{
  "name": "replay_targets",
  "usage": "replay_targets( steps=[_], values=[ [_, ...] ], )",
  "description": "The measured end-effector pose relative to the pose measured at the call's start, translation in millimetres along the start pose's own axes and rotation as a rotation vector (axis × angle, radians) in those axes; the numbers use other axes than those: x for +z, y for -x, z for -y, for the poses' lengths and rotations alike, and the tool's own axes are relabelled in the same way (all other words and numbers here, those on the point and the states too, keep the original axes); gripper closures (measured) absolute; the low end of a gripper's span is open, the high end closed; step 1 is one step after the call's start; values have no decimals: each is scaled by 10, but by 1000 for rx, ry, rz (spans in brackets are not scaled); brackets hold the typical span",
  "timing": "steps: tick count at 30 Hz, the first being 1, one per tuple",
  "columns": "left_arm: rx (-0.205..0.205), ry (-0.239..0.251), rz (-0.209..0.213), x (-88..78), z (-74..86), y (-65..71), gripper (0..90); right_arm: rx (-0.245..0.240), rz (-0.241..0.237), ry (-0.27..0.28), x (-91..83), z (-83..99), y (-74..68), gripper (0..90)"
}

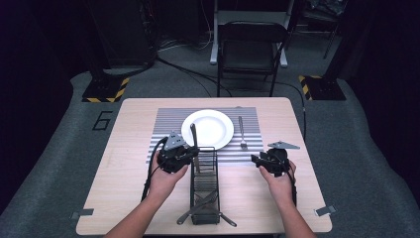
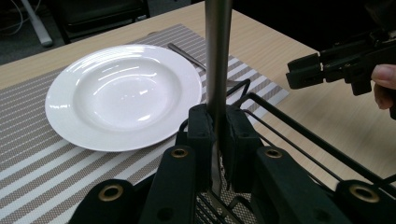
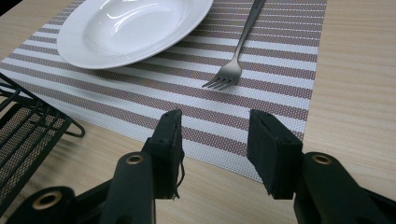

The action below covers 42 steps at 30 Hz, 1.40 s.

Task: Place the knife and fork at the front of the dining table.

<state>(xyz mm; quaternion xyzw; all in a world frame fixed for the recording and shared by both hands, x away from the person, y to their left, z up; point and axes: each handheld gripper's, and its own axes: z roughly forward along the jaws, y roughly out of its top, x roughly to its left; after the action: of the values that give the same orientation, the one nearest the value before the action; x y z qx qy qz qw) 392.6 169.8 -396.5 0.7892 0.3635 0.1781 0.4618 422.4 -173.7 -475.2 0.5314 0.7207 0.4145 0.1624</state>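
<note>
The white plate (image 1: 207, 128) sits at the middle of a grey-and-white striped placemat (image 1: 168, 119), and everything else is placed from it. The mat lies on a pale wooden table (image 1: 124, 163) that stands on grey carpet (image 1: 54, 148); the room around is dark.

Far left of the plate, a black "6" (image 1: 101, 120) is marked on the carpet, and behind it a stand foot with yellow-black hazard stripes (image 1: 105, 89) rests on the floor.

Just left of and nearer than the plate, the left gripper (image 2: 217, 140) has its jaws pressed together on the handle of a knife (image 2: 218, 60). The knife stands upright, its handle rising past the plate's near rim and its lower end down inside a black wire basket (image 1: 204, 186). The basket stretches from the plate's near edge toward the person, with more cutlery (image 1: 198, 210) lying at its near end.

Behind the plate, beyond the table, stands a black folding chair (image 1: 250, 47), with cables (image 1: 188, 69) trailing over the carpet.

Just right of the plate a fork (image 3: 238, 51) lies on the mat, tines toward the person.

Right of the fork and nearer, the right gripper (image 3: 215, 140) hovers over the mat's edge with its jaws spread and nothing between them. Far right, a second striped stand foot (image 1: 317, 88) sits on the floor.
</note>
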Motion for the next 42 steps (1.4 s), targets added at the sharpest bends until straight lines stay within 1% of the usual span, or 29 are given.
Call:
replay_targets(
  steps=[3,9,14,18,20,21,23,26,30,34,35,37,39,42],
  values=[
    [7,4,1,-43,-60,12,823,3,-1,0,0,0,0,549],
    [22,28,7,-132,-173,44,823,3,-2,3,-8,-1,-1,549],
    [29,44,8,-164,-222,65,825,0,-1,4,-11,-2,-1,549],
    [29,72,14,-182,-256,82,825,-1,0,4,-10,-1,0,549],
    [30,78,16,-186,-270,82,826,-2,1,3,-9,0,1,549],
    [20,79,23,-189,-280,81,826,1,0,4,-8,0,1,549],
    [13,93,23,-184,-295,77,826,0,0,5,-4,1,7,549],
    [15,102,25,-190,-322,75,827,-1,0,6,-6,1,7,549],
    [6,120,27,-201,-360,71,827,1,1,4,-5,3,12,549],
    [-5,156,28,-255,-429,58,827,3,1,2,-4,5,15,549],
    [-1,165,22,-279,-459,51,827,2,1,3,-4,5,17,549],
    [-7,184,21,-318,-500,46,827,4,0,3,-2,5,18,549],
    [-9,198,16,-348,-527,27,827,4,0,3,0,6,18,549],
    [-24,212,11,-382,-542,0,827,5,0,2,5,8,17,549]
  ],
)
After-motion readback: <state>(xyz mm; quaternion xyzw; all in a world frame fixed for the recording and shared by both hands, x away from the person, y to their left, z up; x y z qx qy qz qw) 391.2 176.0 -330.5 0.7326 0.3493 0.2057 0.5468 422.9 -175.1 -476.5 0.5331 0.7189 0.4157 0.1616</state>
